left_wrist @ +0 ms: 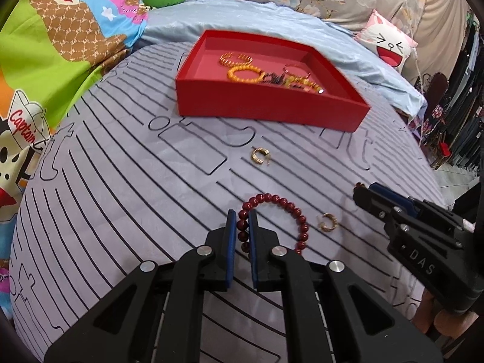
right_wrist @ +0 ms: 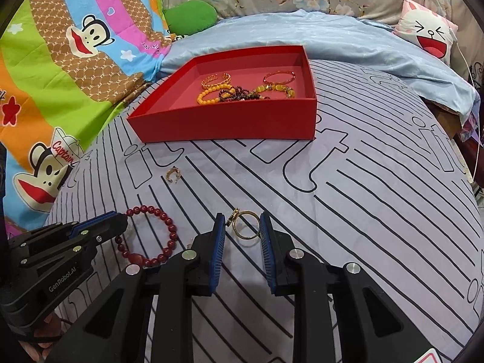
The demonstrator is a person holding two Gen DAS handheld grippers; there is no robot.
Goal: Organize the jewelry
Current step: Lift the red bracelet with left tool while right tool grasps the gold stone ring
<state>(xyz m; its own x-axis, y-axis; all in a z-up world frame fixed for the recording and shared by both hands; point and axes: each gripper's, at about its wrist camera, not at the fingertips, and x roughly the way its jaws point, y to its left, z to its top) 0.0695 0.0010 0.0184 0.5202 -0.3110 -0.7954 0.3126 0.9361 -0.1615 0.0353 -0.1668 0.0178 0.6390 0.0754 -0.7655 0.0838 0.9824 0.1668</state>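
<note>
A dark red bead bracelet [left_wrist: 287,205] lies on the lilac striped cloth, and my left gripper [left_wrist: 243,216] is shut on its left side, with beads pinched between the blue pads. From the right wrist view the left gripper [right_wrist: 122,220] meets the bracelet [right_wrist: 169,230] at its upper left. My right gripper [right_wrist: 243,220] is shut on a gold ring [right_wrist: 246,227] with a small ornament, a pad touching each side. In the left wrist view the right gripper [left_wrist: 363,192] shows side-on at the right. The red tray [left_wrist: 266,112] [right_wrist: 224,121] behind holds several bracelets.
Two gold hoop earrings lie loose, one [left_wrist: 260,156] [right_wrist: 173,174] in front of the tray, one [left_wrist: 328,221] right of the bracelet. A cartoon blanket [right_wrist: 60,84] borders the left. A blue sheet [right_wrist: 348,36] and a face pillow [right_wrist: 429,34] lie behind.
</note>
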